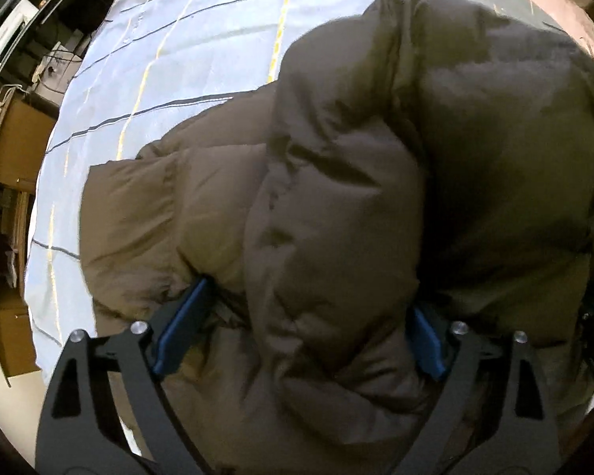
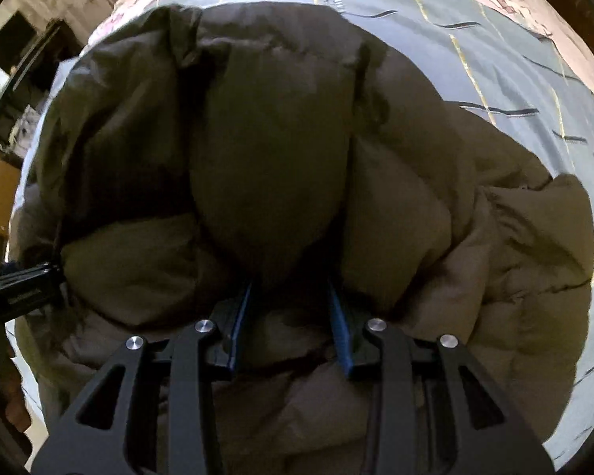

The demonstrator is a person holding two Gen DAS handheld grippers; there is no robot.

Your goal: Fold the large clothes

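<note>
1. Left gripper (image 1: pixel 297 328): blue pads set wide, a thick fold of the brown puffer jacket (image 1: pixel 376 166) pinched between them. Right gripper (image 2: pixel 291 316): pads narrower, clamped on another bulge of the jacket (image 2: pixel 265 166).
2. Surface: pale blue sheet (image 1: pixel 170 59) with dark and yellow grid lines, spread on a bed; pink patterned cover (image 2: pixel 507 4) along the far edge. Cardboard boxes (image 1: pixel 16 138) and clutter beside the bed, left side.
3. Jacket bunched on the sheet, bulk directly ahead of both grippers, touching the pads.
4. Left gripper's body is visible at the left edge of the right wrist view, against the jacket.
5. Bare sheet lies beyond and left of the jacket.
</note>
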